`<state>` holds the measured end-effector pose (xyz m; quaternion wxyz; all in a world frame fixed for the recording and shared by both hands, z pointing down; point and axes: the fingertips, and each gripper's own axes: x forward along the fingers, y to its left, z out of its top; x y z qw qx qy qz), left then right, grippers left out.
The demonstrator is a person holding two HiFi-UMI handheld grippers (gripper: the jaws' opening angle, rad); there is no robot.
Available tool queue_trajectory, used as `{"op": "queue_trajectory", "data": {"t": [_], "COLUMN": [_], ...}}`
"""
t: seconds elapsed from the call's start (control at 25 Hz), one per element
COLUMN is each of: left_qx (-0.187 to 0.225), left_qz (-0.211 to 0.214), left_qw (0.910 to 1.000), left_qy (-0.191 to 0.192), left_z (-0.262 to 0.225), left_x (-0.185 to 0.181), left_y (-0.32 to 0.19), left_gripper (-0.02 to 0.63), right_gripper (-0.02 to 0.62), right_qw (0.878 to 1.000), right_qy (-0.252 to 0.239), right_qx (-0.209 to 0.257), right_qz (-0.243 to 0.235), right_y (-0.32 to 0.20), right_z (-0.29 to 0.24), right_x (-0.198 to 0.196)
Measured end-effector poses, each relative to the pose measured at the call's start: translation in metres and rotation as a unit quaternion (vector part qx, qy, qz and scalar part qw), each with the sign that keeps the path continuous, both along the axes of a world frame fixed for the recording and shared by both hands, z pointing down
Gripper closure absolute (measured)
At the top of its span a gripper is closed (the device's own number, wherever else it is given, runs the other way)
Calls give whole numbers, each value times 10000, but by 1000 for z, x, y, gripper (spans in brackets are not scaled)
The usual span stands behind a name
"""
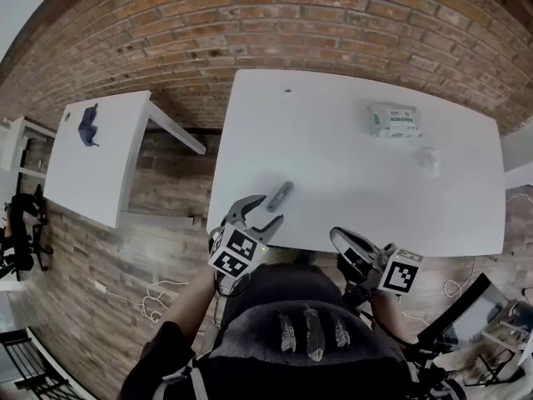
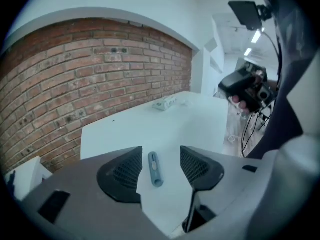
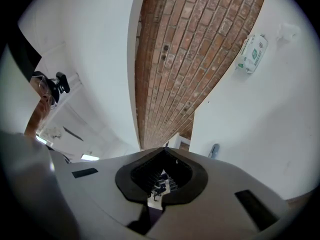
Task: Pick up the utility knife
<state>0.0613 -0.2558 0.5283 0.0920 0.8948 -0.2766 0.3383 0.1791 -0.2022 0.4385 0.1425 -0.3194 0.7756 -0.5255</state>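
Note:
A grey-blue utility knife lies flat on the white table near its front left edge. My left gripper hovers just short of it with its jaws spread wide. In the left gripper view the utility knife shows in the gap between the two fingers, not touched by either pad. My right gripper sits at the table's front edge with its jaws closed and nothing between them. In the right gripper view the utility knife appears small on the table, past the closed right gripper.
A pack of wipes and a small white crumpled object lie at the table's far right. A second white table with a dark blue object stands to the left. A brick wall runs behind.

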Motion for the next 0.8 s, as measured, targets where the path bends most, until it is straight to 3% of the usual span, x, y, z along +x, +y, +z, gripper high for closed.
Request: {"op": "queue_trajectory", "data": {"t": [0.16,0.48,0.68,0.8], "left_qx": [-166,-564,-703,-904], "left_qz": [-160,-638,-730,-722], "left_qw": [9969,9885,9891,9897], "left_qy": [-755,-1247,-1064,-840], "left_z": [54,121,129,131], "left_x": [0,-10,-9,-7], "left_y": [-14,-28,-28,-23], "left_gripper": [390,383,388,467], "right_gripper": [597,597,597,597], "right_qw": [9998,9996,9995,9995], "right_qy": [-8,-21,-58,-102], "right_qx": [21,-3,-30,20], "right_qz": [-201,-292,-309,-305], "right_y": [-13,-16,-12,-11], "right_z": [6,13,17,16], "right_x": [21,41,43,39]}}
